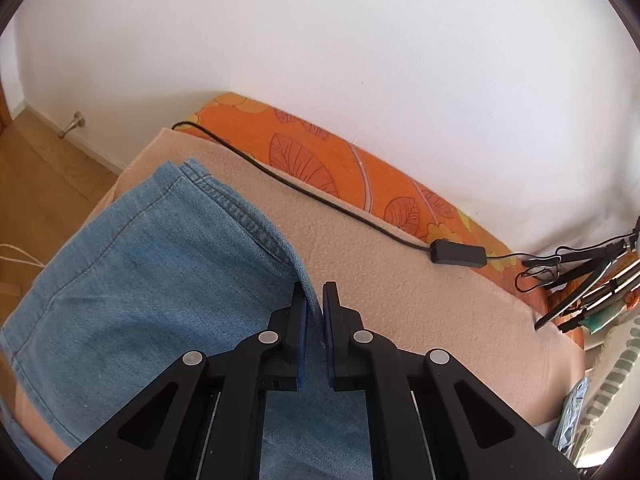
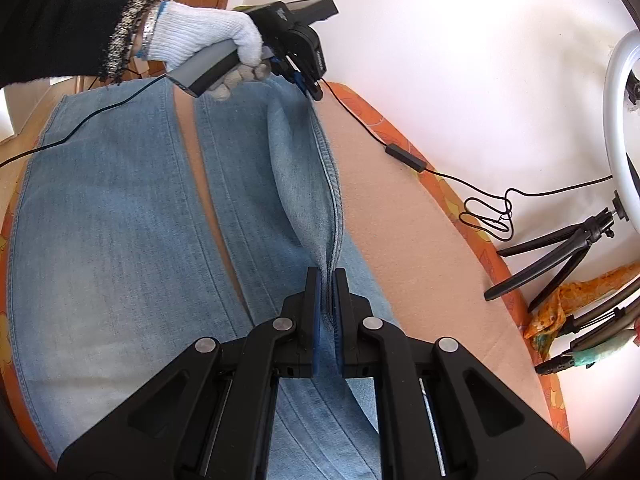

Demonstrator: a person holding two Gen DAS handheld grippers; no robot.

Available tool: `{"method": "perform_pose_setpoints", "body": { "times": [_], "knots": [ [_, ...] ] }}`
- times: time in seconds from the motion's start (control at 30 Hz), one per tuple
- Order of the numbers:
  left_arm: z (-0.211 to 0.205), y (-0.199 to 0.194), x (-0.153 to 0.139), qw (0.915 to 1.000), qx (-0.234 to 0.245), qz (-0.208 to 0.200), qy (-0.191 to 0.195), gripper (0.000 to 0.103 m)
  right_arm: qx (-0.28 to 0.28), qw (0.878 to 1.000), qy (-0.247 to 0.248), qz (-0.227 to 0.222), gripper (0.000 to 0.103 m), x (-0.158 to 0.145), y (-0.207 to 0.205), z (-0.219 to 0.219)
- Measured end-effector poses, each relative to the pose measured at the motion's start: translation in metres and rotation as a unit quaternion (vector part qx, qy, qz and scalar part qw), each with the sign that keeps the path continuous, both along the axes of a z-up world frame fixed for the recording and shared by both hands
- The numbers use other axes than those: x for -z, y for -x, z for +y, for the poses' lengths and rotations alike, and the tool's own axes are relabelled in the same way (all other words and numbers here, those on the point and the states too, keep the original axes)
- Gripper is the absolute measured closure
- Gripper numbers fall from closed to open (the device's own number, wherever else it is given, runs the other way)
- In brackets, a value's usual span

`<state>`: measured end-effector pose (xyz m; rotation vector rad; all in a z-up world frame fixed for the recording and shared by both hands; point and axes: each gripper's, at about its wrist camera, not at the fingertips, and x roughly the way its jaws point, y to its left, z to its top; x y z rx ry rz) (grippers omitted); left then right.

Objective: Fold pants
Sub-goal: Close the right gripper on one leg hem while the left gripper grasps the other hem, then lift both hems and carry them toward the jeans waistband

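Light blue jeans lie spread on a beige blanket, both legs running away from the right wrist camera. My right gripper is shut on the outer seam of the right-hand leg, which rises into a ridge. Farther along that same leg, my left gripper, held by a white-gloved hand, pinches the seam edge. In the left wrist view, the left gripper is shut on the raised edge of the jeans close to the hem.
An orange leaf-patterned cover borders the blanket by the white wall. A black cable with an inline box runs along it. A tripod and ring light stand at the right. Wooden floor lies beyond the bed end.
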<state>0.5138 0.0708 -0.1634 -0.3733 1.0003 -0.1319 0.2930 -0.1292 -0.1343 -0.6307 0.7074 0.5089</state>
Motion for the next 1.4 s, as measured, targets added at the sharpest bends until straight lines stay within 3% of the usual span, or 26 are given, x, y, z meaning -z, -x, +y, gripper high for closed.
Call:
{"method": "perform_pose_setpoints", "body": {
  "times": [0.2,0.4,0.7,0.97,1.13,1.4],
  "knots": [
    [0.015,0.03,-0.047,0.9978,-0.008,-0.062,0.021,0.099,0.033,0.999,0.002,-0.022,0.097,-0.024,-0.006,-0.005],
    [0.031,0.07,-0.099,0.9925,0.004,-0.118,0.03,0.099,0.038,0.998,0.005,-0.046,0.097,-0.062,0.017,-0.003],
    [0.053,0.164,-0.123,0.9873,0.004,-0.153,0.042,0.099,0.012,0.998,0.019,-0.056,0.097,-0.099,0.093,0.019],
    [0.082,0.265,-0.106,0.9837,-0.014,-0.169,0.059,0.099,-0.024,0.999,0.028,-0.02,0.097,-0.086,0.17,0.046],
    [0.096,0.316,-0.066,0.9858,-0.039,-0.149,0.067,0.099,-0.036,0.999,0.033,0.024,0.097,-0.056,0.207,0.061],
    [0.128,0.363,0.001,0.9835,-0.086,-0.106,0.119,0.099,-0.041,0.995,0.032,0.087,0.097,-0.012,0.225,0.073]
  ]
}}
